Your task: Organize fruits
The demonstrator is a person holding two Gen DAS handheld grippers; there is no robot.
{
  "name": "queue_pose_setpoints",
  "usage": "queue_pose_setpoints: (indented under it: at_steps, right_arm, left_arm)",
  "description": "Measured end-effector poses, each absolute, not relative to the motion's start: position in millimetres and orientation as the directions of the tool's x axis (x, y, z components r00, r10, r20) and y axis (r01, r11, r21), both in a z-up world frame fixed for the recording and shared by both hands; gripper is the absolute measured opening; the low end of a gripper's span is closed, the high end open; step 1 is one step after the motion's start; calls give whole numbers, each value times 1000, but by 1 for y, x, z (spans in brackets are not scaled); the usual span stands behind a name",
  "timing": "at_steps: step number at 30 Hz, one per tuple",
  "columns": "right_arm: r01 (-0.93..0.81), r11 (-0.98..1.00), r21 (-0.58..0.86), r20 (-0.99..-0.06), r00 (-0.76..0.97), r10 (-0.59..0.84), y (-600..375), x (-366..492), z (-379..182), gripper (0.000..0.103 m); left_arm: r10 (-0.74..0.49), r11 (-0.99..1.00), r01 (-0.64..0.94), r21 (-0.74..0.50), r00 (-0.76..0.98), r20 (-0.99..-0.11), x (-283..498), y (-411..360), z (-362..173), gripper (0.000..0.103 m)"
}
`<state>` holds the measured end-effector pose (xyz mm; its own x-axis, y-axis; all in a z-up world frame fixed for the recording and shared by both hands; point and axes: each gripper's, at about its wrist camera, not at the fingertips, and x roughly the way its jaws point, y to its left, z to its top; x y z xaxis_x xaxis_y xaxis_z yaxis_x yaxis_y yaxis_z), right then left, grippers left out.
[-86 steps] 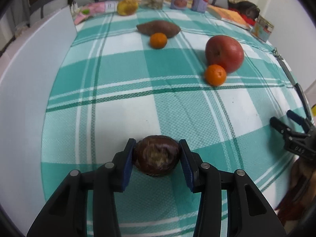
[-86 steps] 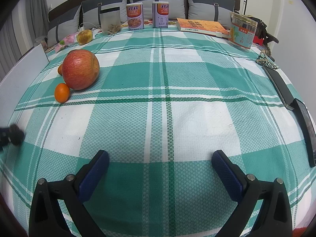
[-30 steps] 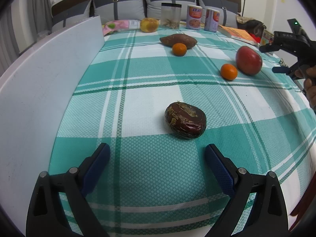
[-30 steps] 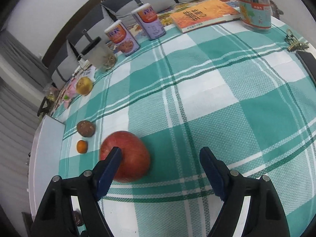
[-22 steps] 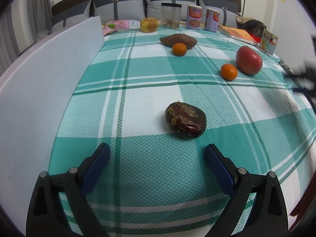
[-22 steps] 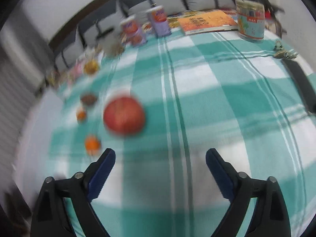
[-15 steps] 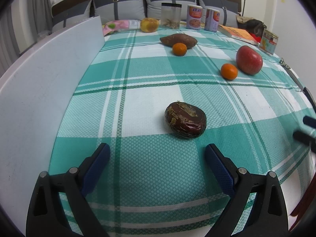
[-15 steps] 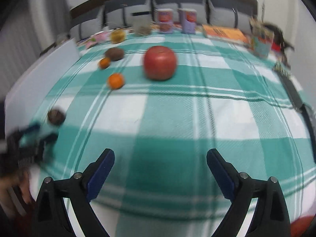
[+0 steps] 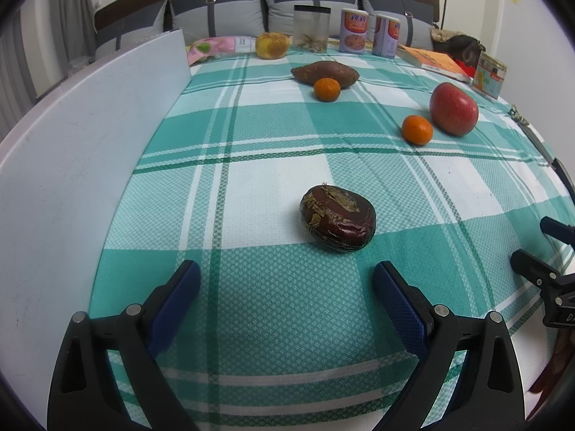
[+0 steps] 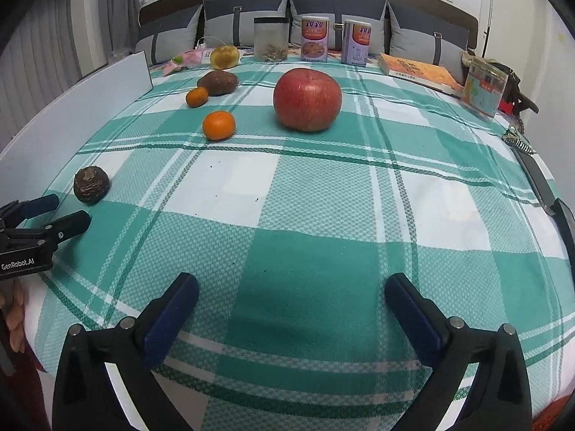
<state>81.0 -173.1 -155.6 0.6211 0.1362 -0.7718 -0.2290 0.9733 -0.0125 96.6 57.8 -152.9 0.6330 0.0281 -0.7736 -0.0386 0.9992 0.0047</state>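
Left wrist: left gripper (image 9: 285, 283) level, jaws spread, seemingly hovering.

Both views are evenly and fairly brightly lit by soft, diffuse indoor light with a cool cast. Shadows are faint: a soft dark patch lies on the green-and-white checked cloth (image 10: 323, 194) just under the large red apple (image 10: 307, 100) and under the wrinkled dark brown fruit (image 9: 337, 222). No hard glare; a dull sheen shows on the apple's top. Focus is sharp, with no motion blur. Strong fisheye bending curves the white board (image 9: 72, 165) beside the cloth; frame corners are black.
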Motion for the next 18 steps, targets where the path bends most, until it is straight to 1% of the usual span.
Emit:
queue_pose_setpoints:
  at_steps: [18]
  right_arm:
    - [-235, 972, -16, -766, 628, 140, -171, 81, -156, 103]
  left_arm:
    - [30, 999, -40, 6, 633, -774, 97, 58, -153, 98]
